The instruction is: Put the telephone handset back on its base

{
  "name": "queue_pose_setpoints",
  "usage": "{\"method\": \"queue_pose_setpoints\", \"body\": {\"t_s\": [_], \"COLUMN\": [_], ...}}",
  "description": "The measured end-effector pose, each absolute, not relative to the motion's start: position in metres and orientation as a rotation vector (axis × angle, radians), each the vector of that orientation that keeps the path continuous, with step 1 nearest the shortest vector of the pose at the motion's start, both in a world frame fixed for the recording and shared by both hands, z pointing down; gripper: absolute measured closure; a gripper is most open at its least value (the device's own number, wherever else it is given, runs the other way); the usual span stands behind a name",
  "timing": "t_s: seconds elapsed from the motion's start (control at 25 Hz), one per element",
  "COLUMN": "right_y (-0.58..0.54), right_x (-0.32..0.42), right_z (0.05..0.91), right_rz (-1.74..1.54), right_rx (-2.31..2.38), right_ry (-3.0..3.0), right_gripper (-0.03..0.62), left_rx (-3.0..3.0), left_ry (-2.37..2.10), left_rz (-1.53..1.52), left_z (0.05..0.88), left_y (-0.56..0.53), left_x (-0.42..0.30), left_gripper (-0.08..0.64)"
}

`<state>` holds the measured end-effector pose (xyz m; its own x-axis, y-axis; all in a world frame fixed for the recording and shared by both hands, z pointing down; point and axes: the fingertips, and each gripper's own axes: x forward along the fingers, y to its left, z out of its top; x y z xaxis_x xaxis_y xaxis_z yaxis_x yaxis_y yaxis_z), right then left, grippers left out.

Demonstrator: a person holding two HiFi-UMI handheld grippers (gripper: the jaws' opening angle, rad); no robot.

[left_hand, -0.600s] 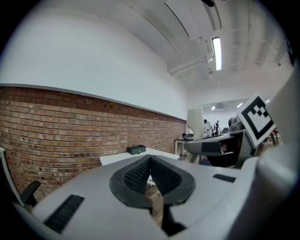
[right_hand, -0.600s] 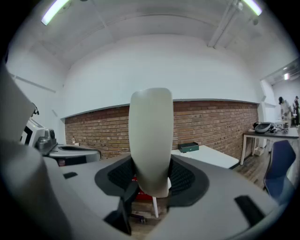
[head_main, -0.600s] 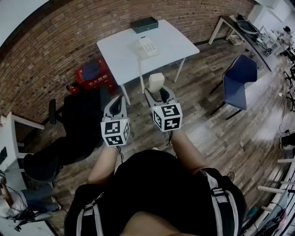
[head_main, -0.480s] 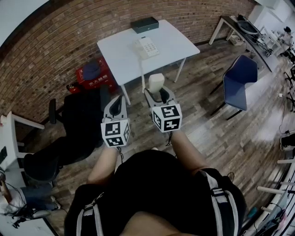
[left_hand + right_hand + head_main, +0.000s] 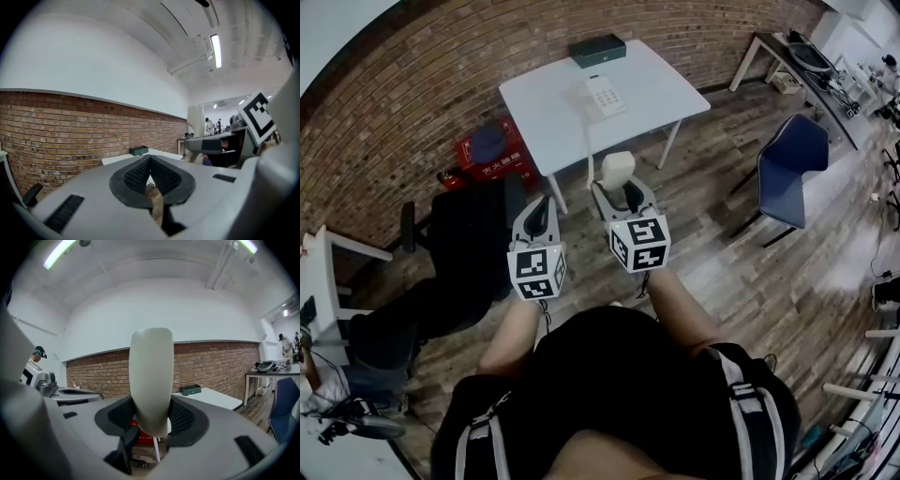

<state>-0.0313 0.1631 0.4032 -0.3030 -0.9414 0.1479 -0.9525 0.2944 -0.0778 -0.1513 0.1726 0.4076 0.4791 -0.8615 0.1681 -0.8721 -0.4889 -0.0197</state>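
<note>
1. The right tool pinches the pale handset near its lower end. The handset stands upright between the pads, in the air over the wooden floor.
2. The left tool, at 9 o'clock from the right one, has its pads pressed together on nothing.
3. The base sits on the white table, well apart at 12 o'clock from the handset.

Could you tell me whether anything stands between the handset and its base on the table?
Nothing visible does. The right claw holds the handset, with only open floor between it and the table. The base lies on the table; the dark box stands beyond it.
</note>
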Motion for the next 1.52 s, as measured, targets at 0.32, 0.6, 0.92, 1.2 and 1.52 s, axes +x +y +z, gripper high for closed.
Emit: {"method": "queue_pose_setpoints", "body": {"t_s": [0.32,0.6,0.92,1.2,1.52], "right_y": [0.148,0.133,0.116,0.082,0.021], "right_x": [-0.01,0.013,0.027,0.035,0.049], "right_z": [0.403,0.399,0.404,0.42,0.426], "right_rz": [0.205,0.15,0.161,0.155,0.172], "right_rx": [1.779,1.711,1.728,1.716,1.696], "right_ry": [-2.527,-2.554,-2.539,-2.494,-2.475], "right_gripper": [0.394,0.394,0.394,0.394,0.394], "left_rx": [2.626,2.612,2.648,2.641,2.638], "left_ry": [-1.584,-1.598,-1.58,-1.547,-1.524], "left_rz": [0.274,0.233,0.236,0.207,0.17], "left_z": [0.415,0.41,0.413,0.43,0.432], "left_y": [0.16,0.148,0.128,0.087,0.021], "left_x": [-0.13,-0.101,-0.086,-0.077,-0.059], "left_gripper": [0.558,0.558,0.558,0.558,0.558]}}
